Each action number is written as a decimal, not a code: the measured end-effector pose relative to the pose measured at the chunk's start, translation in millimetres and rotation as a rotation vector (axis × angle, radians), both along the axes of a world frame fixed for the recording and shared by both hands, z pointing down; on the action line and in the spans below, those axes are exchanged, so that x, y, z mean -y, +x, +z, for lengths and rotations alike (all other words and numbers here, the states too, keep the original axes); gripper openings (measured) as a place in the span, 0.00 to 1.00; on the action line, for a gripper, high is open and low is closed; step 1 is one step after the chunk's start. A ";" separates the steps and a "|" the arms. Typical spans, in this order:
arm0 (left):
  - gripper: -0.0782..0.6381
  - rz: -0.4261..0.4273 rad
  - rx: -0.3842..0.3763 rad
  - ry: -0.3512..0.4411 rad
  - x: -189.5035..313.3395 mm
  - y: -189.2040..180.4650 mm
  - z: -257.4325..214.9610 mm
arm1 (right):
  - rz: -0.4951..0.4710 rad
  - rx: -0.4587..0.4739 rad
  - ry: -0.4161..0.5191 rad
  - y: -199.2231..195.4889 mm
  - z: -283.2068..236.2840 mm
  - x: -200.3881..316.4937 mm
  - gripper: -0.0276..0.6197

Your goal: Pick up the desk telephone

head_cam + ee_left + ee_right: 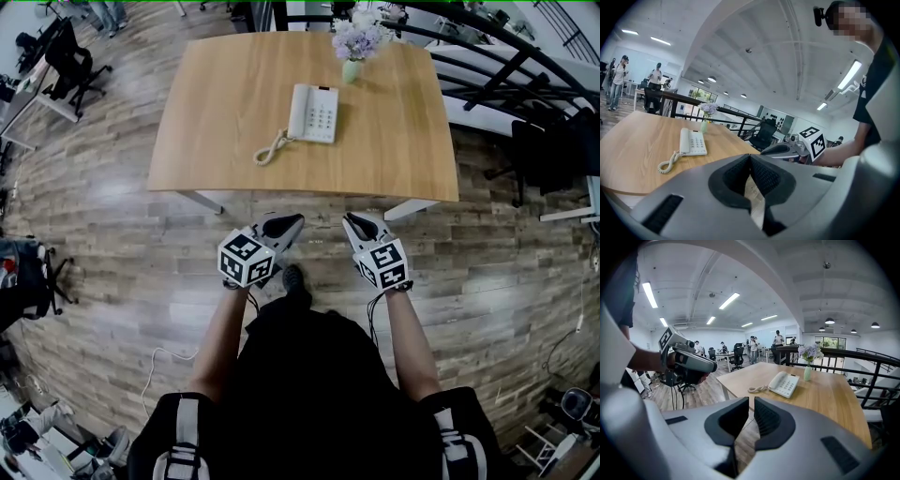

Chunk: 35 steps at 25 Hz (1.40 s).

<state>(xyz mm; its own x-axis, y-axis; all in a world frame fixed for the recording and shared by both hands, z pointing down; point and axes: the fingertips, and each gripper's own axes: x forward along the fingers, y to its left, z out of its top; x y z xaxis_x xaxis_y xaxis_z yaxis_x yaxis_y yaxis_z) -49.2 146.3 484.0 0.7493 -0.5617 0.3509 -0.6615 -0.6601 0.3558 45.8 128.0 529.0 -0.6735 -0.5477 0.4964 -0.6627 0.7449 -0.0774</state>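
Head view, tongs: left gripper [289, 225] and right gripper [354, 225] both clenched, empty, over the floor [112, 234]
Progress: nothing lifted yet; approach, opening and grasp all remain, I judge
Desk telephone [313, 112]: 12 o'clock, mid-table, cord [269, 150] trailing to 7 o'clock
Surface: wooden table [211, 112], flower vase [352, 56] at 1 o'clock beyond
Room: open office, chair [70, 58] at 10 o'clock

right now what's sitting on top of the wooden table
A white desk telephone, handset on its cradle, coiled cord beside it, and a vase of flowers at the far edge. The tabletop beneath them is covered.
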 end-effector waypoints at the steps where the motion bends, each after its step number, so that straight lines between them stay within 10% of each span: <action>1: 0.14 0.001 0.001 0.002 3.3 -2.0 -1.0 | 0.000 0.000 0.001 -2.2 -0.6 3.5 0.11; 35: 0.14 0.027 -0.040 0.010 36.2 -63.6 6.4 | 0.046 -0.062 0.000 -48.6 10.9 13.7 0.11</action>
<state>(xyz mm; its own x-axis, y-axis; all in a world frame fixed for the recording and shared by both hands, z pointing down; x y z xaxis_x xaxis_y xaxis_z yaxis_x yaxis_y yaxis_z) -112.7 110.1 490.4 0.7776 -0.5439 0.3153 -0.6286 -0.6814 0.3749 -2.9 114.3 539.8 -0.6160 -0.5773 0.5360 -0.6994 0.7139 -0.0349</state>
